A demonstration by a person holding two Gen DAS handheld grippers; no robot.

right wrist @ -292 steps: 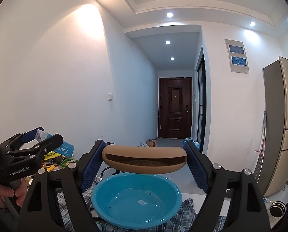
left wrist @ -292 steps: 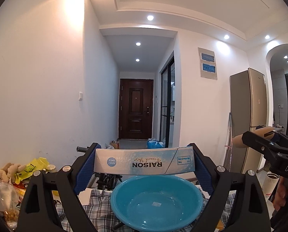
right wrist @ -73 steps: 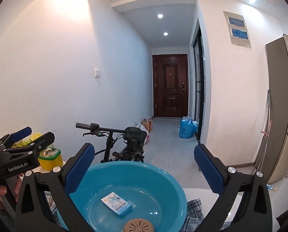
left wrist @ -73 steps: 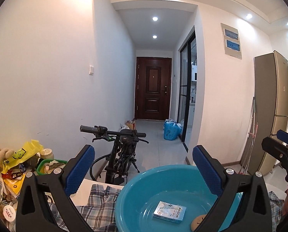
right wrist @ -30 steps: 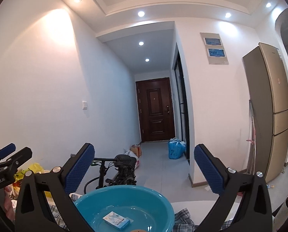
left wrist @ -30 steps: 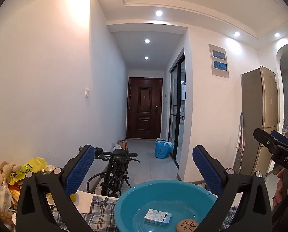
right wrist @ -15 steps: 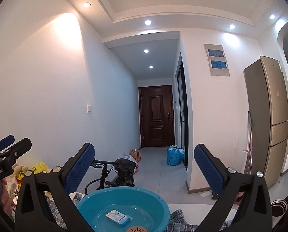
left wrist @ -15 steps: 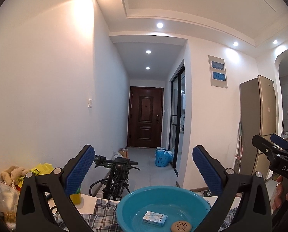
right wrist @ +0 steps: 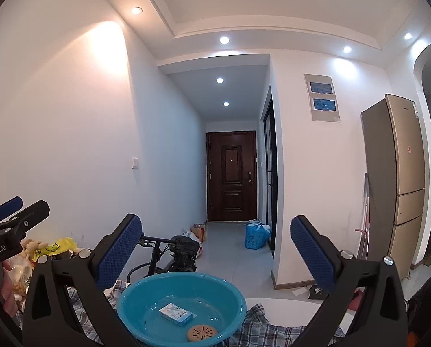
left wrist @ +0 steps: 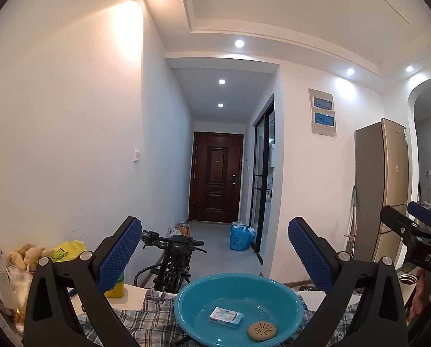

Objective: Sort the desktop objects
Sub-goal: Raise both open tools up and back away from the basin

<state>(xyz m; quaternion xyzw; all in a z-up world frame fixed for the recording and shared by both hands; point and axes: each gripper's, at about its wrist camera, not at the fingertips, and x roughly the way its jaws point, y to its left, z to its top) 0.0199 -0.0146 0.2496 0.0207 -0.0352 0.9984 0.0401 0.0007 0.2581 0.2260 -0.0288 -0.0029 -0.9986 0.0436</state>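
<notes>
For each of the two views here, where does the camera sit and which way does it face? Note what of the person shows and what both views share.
Left wrist: sits on the left gripper, raised above the table, facing down the hallway to a dark wooden door; open blue-padded fingers, plus the right gripper and a hand at right.
Right wrist: sits on the right gripper, same heading; the left gripper at left.
Shared: round teal plastic basin holding a small blue-white box and tan round vented disc; black bicycle.
</notes>
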